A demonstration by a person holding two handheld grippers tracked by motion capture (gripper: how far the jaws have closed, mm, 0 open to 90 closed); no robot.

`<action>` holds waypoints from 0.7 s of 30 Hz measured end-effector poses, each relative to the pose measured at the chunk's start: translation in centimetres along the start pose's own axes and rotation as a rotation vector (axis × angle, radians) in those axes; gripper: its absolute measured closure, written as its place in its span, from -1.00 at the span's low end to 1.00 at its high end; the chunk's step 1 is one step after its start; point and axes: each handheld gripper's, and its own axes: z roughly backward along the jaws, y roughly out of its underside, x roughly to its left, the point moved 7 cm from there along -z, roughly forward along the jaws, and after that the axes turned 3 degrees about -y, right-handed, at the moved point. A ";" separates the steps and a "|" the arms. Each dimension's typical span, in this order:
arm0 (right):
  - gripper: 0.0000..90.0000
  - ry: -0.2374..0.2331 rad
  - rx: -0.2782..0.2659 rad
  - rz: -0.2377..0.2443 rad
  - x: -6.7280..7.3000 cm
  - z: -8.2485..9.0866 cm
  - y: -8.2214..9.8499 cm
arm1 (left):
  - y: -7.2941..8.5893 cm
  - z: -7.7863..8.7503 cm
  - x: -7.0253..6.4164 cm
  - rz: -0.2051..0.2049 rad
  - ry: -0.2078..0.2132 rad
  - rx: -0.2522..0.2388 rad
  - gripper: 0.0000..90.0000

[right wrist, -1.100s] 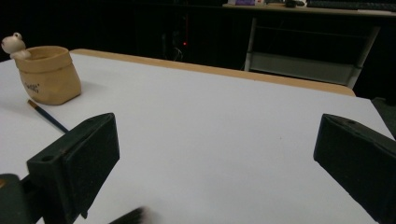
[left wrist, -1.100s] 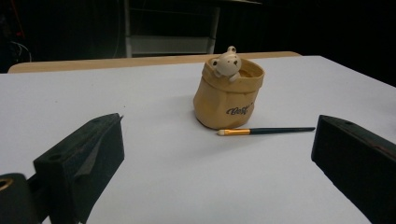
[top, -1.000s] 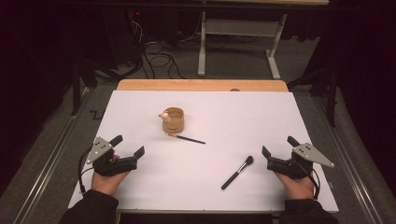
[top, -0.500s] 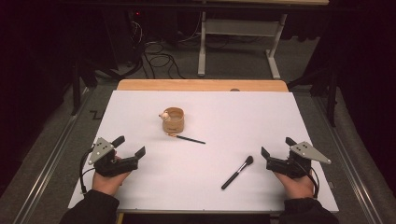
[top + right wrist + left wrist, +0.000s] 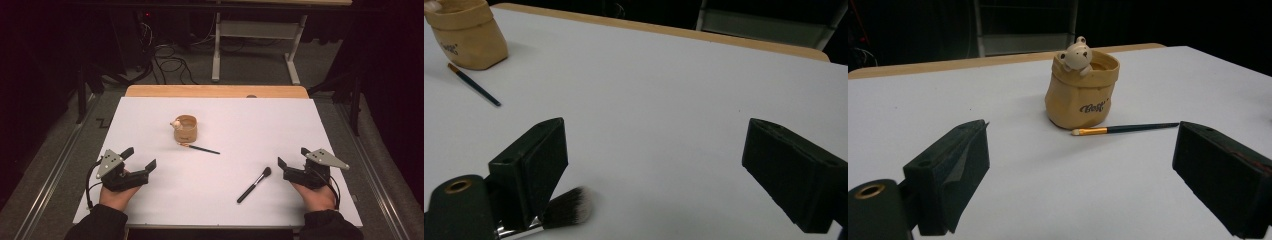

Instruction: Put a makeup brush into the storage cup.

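Note:
A tan pot with a small bear on its rim (image 5: pixel 185 128) stands left of the table's middle. A thin dark brush (image 5: pixel 199 148) lies just in front of it. A black makeup brush (image 5: pixel 254 184) lies nearer the front right, its bristles toward my right gripper. My left gripper (image 5: pixel 140 158) rests open at the front left, aimed at the pot (image 5: pixel 1080 92) and the thin brush (image 5: pixel 1125 129). My right gripper (image 5: pixel 293 157) rests at the front right, open. Its jaws have just been closing a little with nothing between them. The bristles (image 5: pixel 566 206) lie beside its left jaw.
A white sheet (image 5: pixel 250 120) covers the table, and a wooden edge (image 5: pixel 215 91) shows at the far side. Beyond it are a metal frame's legs (image 5: pixel 255 35) and cables (image 5: pixel 170 62) on the dark floor. Metal rails run along both sides.

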 end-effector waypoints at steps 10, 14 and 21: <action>-0.65 0.017 0.113 -0.003 -0.7 -0.4 0.3 | -0.2 0.0 0.1 0.014 0.017 -0.014 -0.81; -0.63 0.025 0.148 -0.005 -1.3 -0.5 0.7 | -0.3 0.0 0.0 0.014 0.017 -0.019 -0.81; -0.61 0.029 0.238 0.001 -2.0 -0.8 2.2 | -0.3 -0.2 -0.1 0.011 0.021 -0.016 -0.81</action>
